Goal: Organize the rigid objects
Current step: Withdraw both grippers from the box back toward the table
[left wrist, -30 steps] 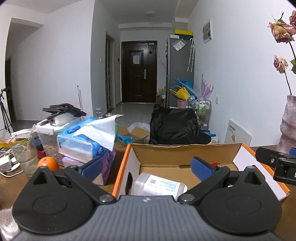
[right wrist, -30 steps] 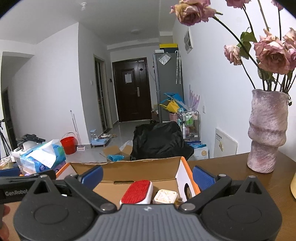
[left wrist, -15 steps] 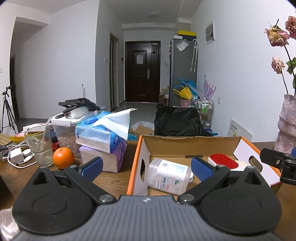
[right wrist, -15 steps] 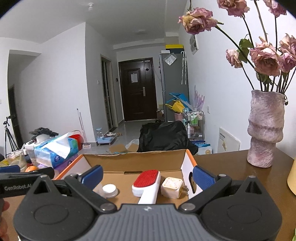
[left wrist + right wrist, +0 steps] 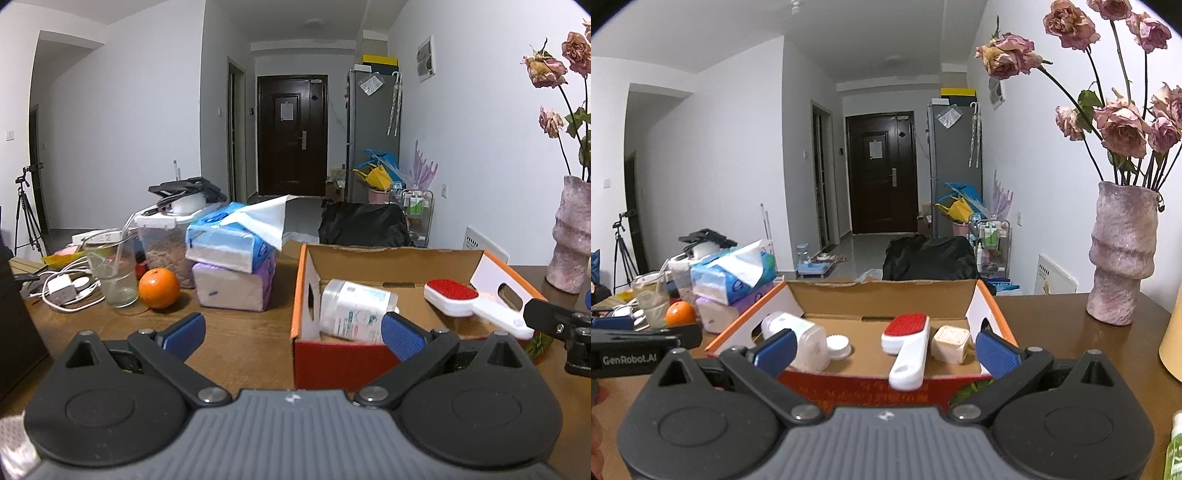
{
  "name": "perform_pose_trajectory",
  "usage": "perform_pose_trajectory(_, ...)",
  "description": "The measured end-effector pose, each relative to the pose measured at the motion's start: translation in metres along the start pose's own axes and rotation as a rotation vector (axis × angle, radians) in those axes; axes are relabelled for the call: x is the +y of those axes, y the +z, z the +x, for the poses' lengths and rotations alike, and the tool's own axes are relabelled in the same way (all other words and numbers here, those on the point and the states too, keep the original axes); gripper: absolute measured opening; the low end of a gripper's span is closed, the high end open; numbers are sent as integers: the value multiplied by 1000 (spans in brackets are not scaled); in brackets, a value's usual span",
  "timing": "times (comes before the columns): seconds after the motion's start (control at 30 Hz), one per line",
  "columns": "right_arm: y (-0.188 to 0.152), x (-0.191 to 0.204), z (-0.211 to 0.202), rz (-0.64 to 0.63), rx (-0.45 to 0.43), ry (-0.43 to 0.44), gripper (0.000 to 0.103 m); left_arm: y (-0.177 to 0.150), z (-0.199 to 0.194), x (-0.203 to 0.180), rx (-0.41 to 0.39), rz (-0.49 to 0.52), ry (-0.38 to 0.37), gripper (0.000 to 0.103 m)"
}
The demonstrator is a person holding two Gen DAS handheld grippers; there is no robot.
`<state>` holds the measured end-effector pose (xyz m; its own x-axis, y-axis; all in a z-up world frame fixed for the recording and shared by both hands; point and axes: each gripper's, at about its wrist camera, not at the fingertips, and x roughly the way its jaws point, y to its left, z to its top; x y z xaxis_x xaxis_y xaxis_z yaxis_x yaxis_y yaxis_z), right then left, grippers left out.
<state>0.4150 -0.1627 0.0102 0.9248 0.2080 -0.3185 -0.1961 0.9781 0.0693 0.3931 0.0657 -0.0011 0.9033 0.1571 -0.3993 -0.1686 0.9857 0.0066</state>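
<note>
An open cardboard box with orange edges and a red front stands on the wooden table. Inside lie a white bottle on its side, a white lid, a white brush with a red pad and a small cream cube. My left gripper is open and empty, in front of the box's left corner. My right gripper is open and empty, just before the box's front wall. Each gripper shows at the edge of the other's view.
Left of the box are stacked tissue packs, an orange, a glass, a plastic container and white cables. A pink vase of dried roses stands at the right. A green bottle is at the near right.
Both grippers have pulled back and risen from the box, so more of its inside and its red front wall show. Their jaws stayed open.
</note>
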Motion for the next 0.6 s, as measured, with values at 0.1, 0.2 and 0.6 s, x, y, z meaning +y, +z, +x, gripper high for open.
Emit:
perform_pose_trajectory(0.1, -7, 4, -8, -10, 12, 7, 103, -7, -7, 5, 11, 4, 8, 103)
perform_pose_trajectory(0.2, -14, 8, -15, -21, 26, 12, 103, -13, -13, 11, 23, 3, 15, 103)
perform_pose_trajectory(0.6, -44, 21, -30, -62, 102, 23, 102, -34, -36, 30, 65, -10, 30, 103)
